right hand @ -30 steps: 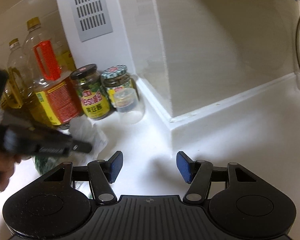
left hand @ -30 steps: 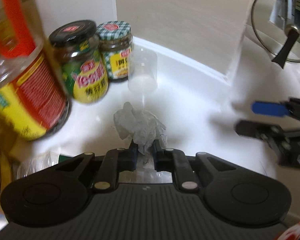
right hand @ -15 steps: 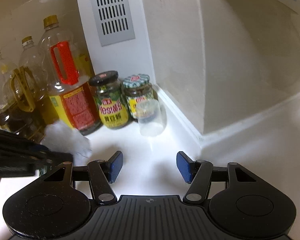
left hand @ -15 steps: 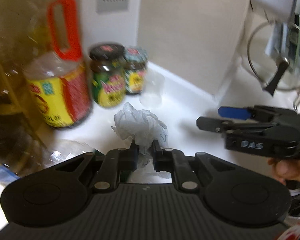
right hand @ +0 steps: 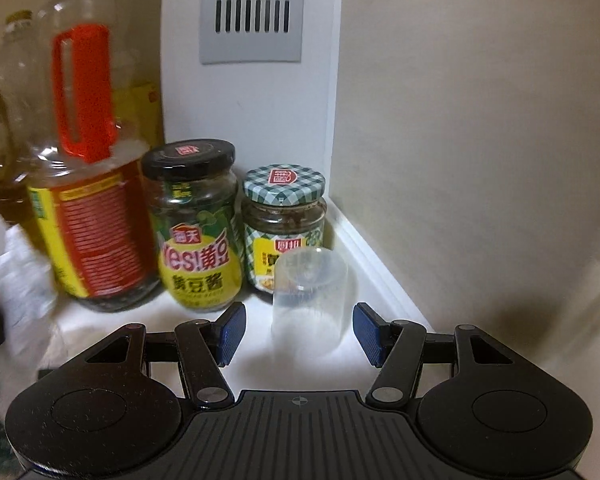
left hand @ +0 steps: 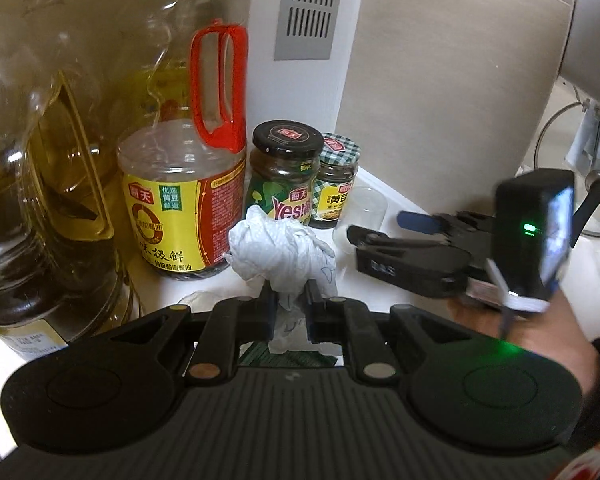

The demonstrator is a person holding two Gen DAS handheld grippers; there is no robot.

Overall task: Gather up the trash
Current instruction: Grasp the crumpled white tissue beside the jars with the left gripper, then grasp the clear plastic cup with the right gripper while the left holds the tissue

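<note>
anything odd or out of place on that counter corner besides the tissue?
One thing: a clear plastic cup stands upside down on the white counter in front of the checked-lid jar, empty, between the right gripper's open jaws. The crumpled tissue is pinched in the left gripper. Jars and bottles stand upright, no spills.

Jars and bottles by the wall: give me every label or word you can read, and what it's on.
"Yes!" and "海天": black-lidded jar.
"黄豆酱": the same jar, lower label.
"海天", "优选黄豆酿造", "味极鲜": big bottle with red handle.
Checked-lid jar: label partly hidden by the clear plastic cup, unreadable.
Fine print elsewhere: too small or blurred.
</note>
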